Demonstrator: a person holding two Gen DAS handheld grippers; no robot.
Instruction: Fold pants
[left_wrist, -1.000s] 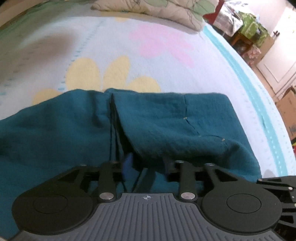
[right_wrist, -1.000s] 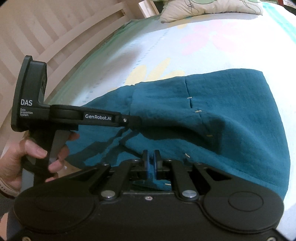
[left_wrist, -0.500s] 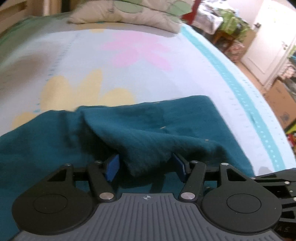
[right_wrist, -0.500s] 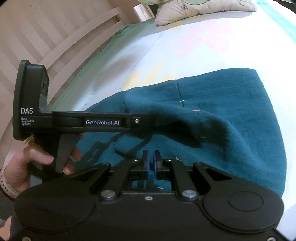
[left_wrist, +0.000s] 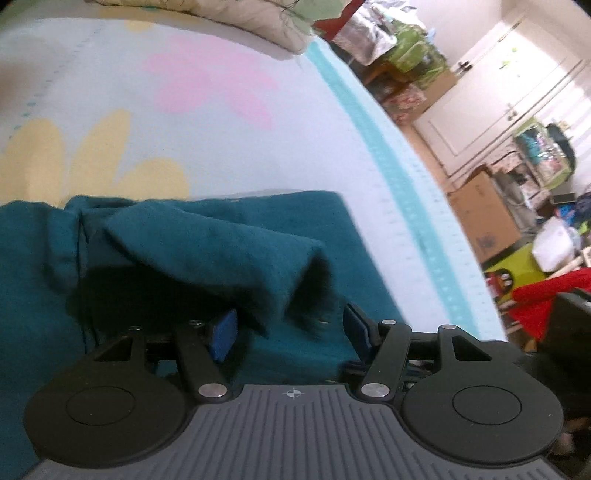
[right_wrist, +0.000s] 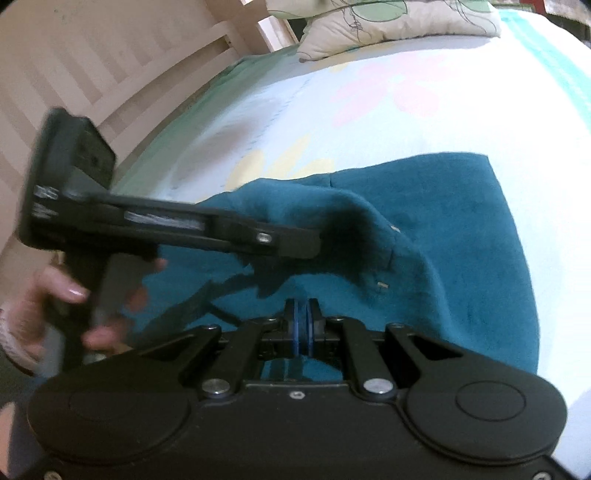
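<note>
Teal pants (left_wrist: 207, 240) lie on a flowered bed sheet (left_wrist: 229, 122), with one layer lifted into a loose ridge. My left gripper (left_wrist: 291, 330) is open, and the tip of that ridge hangs between its blue pads (left_wrist: 225, 334) without being pressed. In the right wrist view the left gripper (right_wrist: 314, 245) reaches in from the left, held by a hand (right_wrist: 55, 295), its tip against the raised fold of the pants (right_wrist: 461, 240). My right gripper (right_wrist: 303, 328) is shut on the near edge of the pants, which rise from it.
A pillow (right_wrist: 388, 22) lies at the head of the bed, and a slatted wooden rail (right_wrist: 110, 74) runs along the far side. Past the sheet's turquoise border (left_wrist: 399, 184) are a cardboard box (left_wrist: 484, 221), red cloth (left_wrist: 535, 295), clutter and a white door (left_wrist: 491, 85).
The left gripper's jaws have spread apart and let go of the fold, which now hangs loose between them. The left gripper has also turned. The right gripper has stayed shut on the edge.
</note>
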